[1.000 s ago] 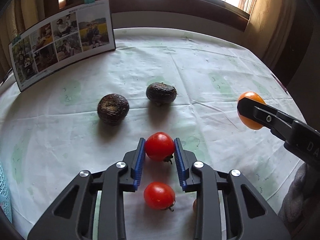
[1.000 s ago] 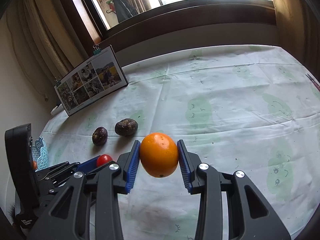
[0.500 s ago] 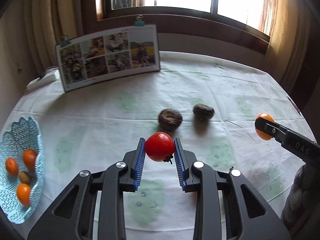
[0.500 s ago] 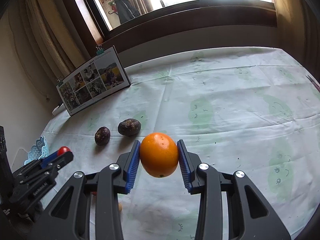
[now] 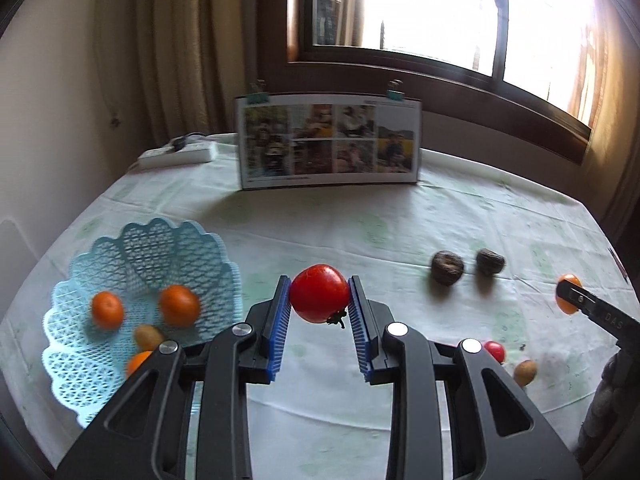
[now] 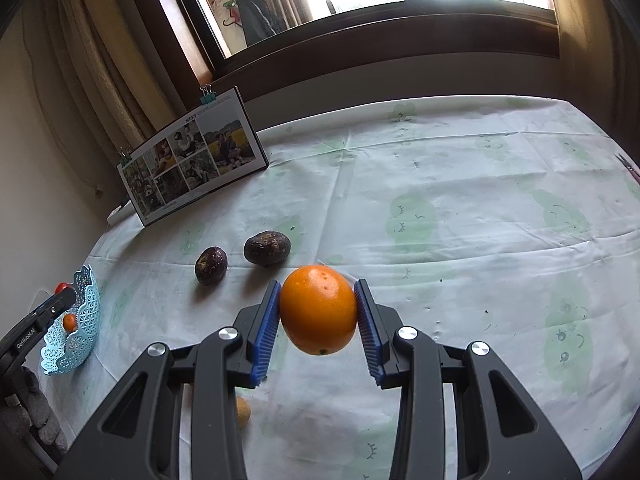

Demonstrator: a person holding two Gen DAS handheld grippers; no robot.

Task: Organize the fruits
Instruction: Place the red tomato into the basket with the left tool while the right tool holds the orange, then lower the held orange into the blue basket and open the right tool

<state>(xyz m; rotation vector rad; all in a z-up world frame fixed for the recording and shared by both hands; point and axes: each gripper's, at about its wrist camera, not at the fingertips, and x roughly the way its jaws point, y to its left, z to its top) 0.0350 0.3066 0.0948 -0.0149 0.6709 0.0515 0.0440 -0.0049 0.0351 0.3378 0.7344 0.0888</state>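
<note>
My left gripper [image 5: 319,300] is shut on a red tomato [image 5: 319,298], held above the cloth just right of a light blue lattice basket [image 5: 72,368]. The basket holds several small oranges [image 5: 179,305] and a kiwi [image 5: 147,336]. My right gripper [image 6: 317,309] is shut on an orange [image 6: 318,309], lifted over the table; the same orange [image 5: 568,299] shows at the right edge of the left wrist view. Two dark wrinkled fruits [image 5: 447,267] [image 5: 490,261] lie on the cloth. A second tomato [image 5: 494,351] and a kiwi [image 5: 525,372] lie near the front right.
A photo board [image 5: 330,145] with clips stands at the back of the table, with a white power strip [image 5: 178,155] to its left. Window and curtains lie behind. The basket [image 6: 82,324] sits at the table's left edge in the right wrist view.
My left gripper has lifted the tomato off the table and swung left, bringing the blue basket into view. The right gripper holds the orange almost still.
</note>
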